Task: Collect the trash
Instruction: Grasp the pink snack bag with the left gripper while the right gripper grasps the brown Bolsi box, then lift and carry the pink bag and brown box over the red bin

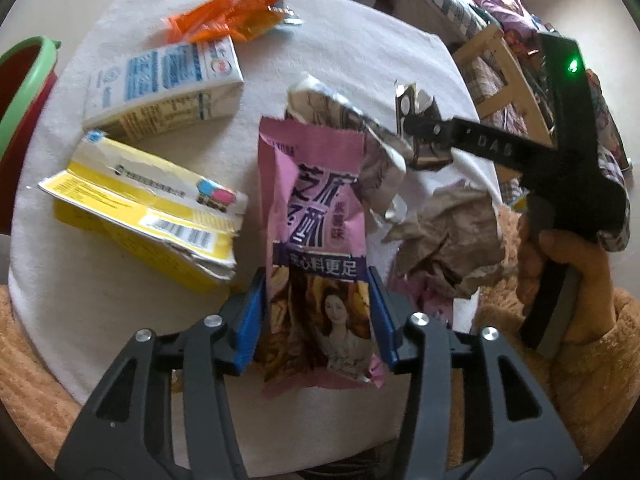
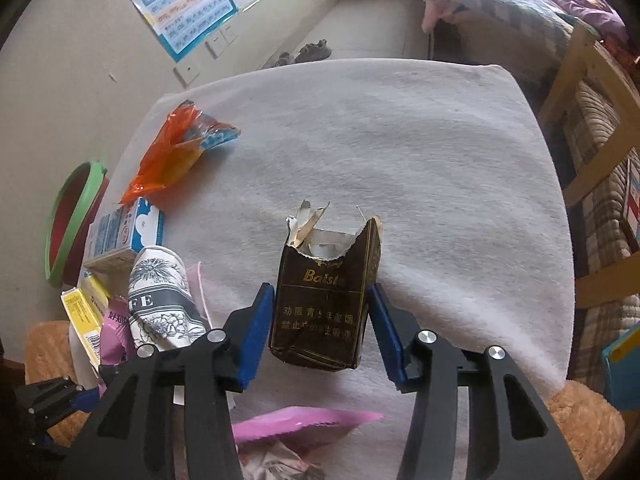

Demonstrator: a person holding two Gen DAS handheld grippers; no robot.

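Trash lies scattered on the white cloth (image 2: 400, 140) over the table; you are mid-pickup with both tools, nothing binned yet as far as these views show.

- Left gripper (image 1: 316, 312): blue pads flank the lower part of the pink snack wrapper (image 1: 316, 216). Both pads seem to meet its edges, but whether they press or only frame it, you cannot tell.
- Right gripper (image 2: 320, 320): jaws apart around the torn brown cigarette pack (image 2: 324, 300), which stands upright on the cloth. The left pad sits at the pack's side; a gap shows on the right. Not clamped.
- Red basin with a green rim (image 2: 72, 220) sits off the table's left edge, probably the bin.

Next move, as a judgement: close the right jaws squarely on the pack before lifting; it is torn and soft, so it may crush or tip. Confirm the left hold, since thin film slips.

Also waiting: orange wrapper (image 1: 232, 20), blue-and-white milk carton (image 1: 164, 84), flattened yellow box (image 1: 144, 220), crumpled printed paper (image 2: 160, 300), brown crumpled paper (image 1: 448, 236).

Hard to make out:
- wrapper's bottom edge runs behind the left tool's arms
- basin's inside is mostly cut off
- left view is blurred around the right tool's fingertips
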